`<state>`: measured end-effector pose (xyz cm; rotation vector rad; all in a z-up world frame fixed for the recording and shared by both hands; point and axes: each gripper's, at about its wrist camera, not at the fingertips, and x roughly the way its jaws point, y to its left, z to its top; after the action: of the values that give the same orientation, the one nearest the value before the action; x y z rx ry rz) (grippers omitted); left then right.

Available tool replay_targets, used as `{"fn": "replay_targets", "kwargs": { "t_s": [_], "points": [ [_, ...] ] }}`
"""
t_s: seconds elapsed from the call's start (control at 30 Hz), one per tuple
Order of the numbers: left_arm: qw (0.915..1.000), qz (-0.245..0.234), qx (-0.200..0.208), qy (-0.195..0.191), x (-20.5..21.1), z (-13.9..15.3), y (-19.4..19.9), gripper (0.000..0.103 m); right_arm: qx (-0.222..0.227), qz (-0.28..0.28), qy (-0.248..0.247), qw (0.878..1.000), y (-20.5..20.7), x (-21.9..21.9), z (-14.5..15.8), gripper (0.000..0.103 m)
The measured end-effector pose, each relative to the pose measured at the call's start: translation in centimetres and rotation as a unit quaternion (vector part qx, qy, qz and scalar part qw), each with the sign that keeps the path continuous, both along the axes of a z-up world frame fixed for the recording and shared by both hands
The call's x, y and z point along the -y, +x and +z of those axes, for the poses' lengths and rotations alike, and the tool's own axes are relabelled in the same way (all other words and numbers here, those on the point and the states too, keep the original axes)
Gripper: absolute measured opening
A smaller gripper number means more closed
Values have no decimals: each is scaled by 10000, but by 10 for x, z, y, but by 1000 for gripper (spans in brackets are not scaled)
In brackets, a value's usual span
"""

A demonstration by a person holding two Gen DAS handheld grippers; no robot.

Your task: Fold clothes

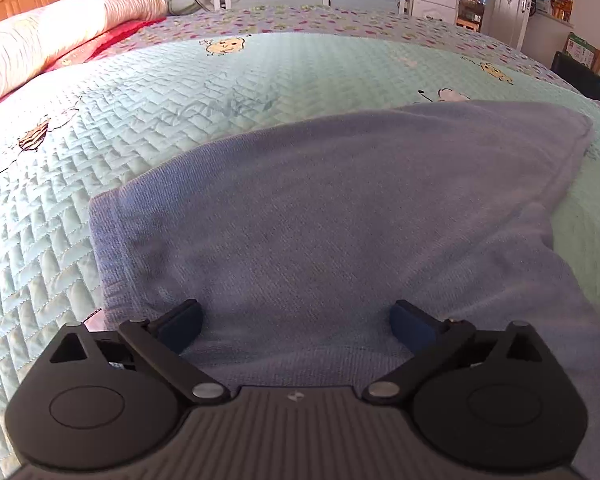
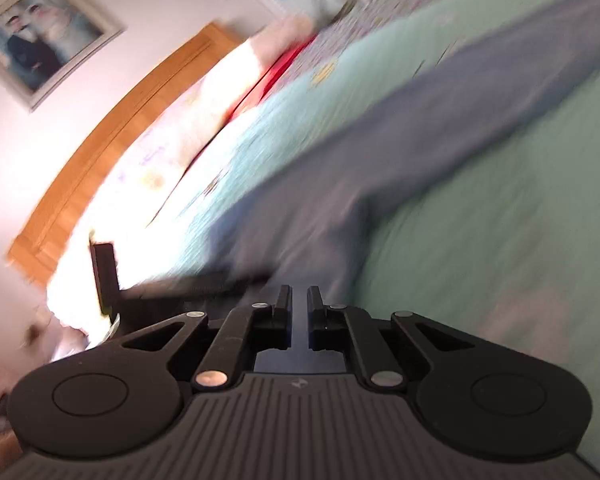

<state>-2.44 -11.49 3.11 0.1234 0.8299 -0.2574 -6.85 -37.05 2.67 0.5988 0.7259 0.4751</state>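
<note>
Blue-grey garment [image 1: 300, 208] lies spread on the mint quilted bedspread [image 1: 100, 128] of the bed, near the front edge as seen from the left wrist camera; one hemmed edge runs down its left side, a tapering end reaches toward upper right, and a fold or overlapping layer shows along the right side. Left gripper [image 1: 296, 326] sits low over the near portion of the garment, jaws spread wide, blue pads [image 1: 180, 324] on either side with only flat cloth showing between them; pads not pinching anything. Whether the fingertips touch the fabric cannot be told. Right wrist view is heavily motion-blurred and tilted. Right gripper [image 2: 299, 306] has its jaws nearly together, a narrow slit left between them; garment [image 2: 420, 152] runs from just ahead of the fingertips away toward upper right, but whether any cloth is caught in the slit cannot be told from the blur. Dark object [image 2: 112, 280] at left of the right gripper, identity unclear. Beyond the bedspread: rolled pink-and-white duvet [image 1: 52, 36], red cloth [image 1: 116, 36] beneath it, wooden headboard [image 2: 120, 132], framed picture [image 2: 44, 40] on the wall.
</note>
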Motion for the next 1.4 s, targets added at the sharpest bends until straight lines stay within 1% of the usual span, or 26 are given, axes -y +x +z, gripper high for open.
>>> {"fn": "replay_targets", "kwargs": {
  "t_s": [0.07, 0.17, 0.23, 0.27, 0.33, 0.37, 0.47, 0.53, 0.63, 0.7, 0.83, 0.87, 0.9, 0.93, 0.97, 1.0, 1.03, 1.07, 1.1, 1.17, 1.2, 1.27, 1.3, 1.33, 1.37, 1.4],
  "points": [
    [10000, 27, 64, -37, 0, -1, -2, 103, 64, -115, -167, 9998, 26, 9, 5, 8],
    [9995, 55, 292, -113, -2, -5, -8, 103, -19, -6, -47, 10000, 71, 18, 0, 11],
    [9986, 76, 494, -143, -2, -8, -14, 103, -160, -78, -85, 9998, 100, 31, -13, 17],
    [9983, 83, 556, -157, -3, -9, -16, 103, -232, -121, -90, 9996, 115, 40, -19, 16],
    [9979, 88, 604, -195, -4, -10, -17, 103, -388, -289, 105, 9988, 137, 71, -35, 10],
    [9978, 89, 623, -227, -4, -10, -17, 103, -432, -346, 390, 9977, 147, 91, -43, 2],
    [9973, 76, 663, -289, -6, -11, -17, 103, -491, -752, 941, 9915, 180, 154, -62, 0],
    [9971, 74, 673, -335, -6, -11, -17, 103, -497, -1126, 1306, 9838, 200, 199, -71, 0],
    [9969, 80, 696, -346, -6, -12, -18, 103, -315, -2004, 1422, 9688, 220, 264, -80, 0],
    [9969, 80, 697, -357, -6, -12, -18, 103, -198, -2629, 1541, 9522, 229, 306, -88, 0],
    [9969, 82, 697, -368, -7, -12, -18, 103, 54, -3694, 1730, 9130, 225, 344, -86, 0],
    [9969, 82, 696, -370, -7, -12, -18, 103, 101, -3614, 1757, 9156, 224, 335, -85, 9],
    [9968, 83, 696, -373, -8, -12, -18, 103, 133, -3476, 1779, 9205, 223, 324, -83, 13],
    [9968, 83, 696, -376, -8, -12, -18, 103, 77, -2973, 1769, 9382, 228, 307, -81, 21],
    [9968, 84, 697, -380, -8, -12, -18, 103, 20, -2461, 1753, 9533, 232, 290, -79, 25],
    [9968, 85, 699, -387, -8, -12, -19, 103, -49, -1966, 1677, 9660, 236, 273, -77, 25],
    [9967, 86, 700, -392, -8, -12, -19, 103, -177, -1662, 1289, 9775, 242, 262, -75, 25],
    [9967, 86, 702, -392, -8, -13, -19, 103, -188, -1674, 1087, 9797, 249, 269, -77, 11],
    [9967, 85, 703, -391, -8, -13, -19, 103, -199, -1684, 884, 9815, 257, 277, -79, 0],
    [9967, 86, 703, -397, -8, -13, -19, 103, -218, -1791, 529, 9822, 272, 294, -84, 0],
    [9967, 86, 703, -396, -8, -13, -19, 103, -196, -2419, 651, 9679, 274, 316, -85, 0],
    [9968, 86, 701, -385, -8, -13, -18, 103, 81, -3383, 141, 9409, 269, 332, -72, 0],
    [9968, 87, 700, -382, -8, -12, -18, 103, 182, -3441, 65, 9387, 264, 329, -69, 0],
    [9968, 89, 700, -381, -8, -11, -18, 103, 284, -3498, -11, 9364, 259, 326, -65, 7],
    [9968, 98, 700, -381, -8, -10, -18, 103, 374, -3501, -66, 9359, 254, 323, -62, 8],
    [9968, 119, 705, -362, -8, -7, -19, 103, 400, -3176, 5, 9474, 250, 316, -62, 8]
  ]
}}
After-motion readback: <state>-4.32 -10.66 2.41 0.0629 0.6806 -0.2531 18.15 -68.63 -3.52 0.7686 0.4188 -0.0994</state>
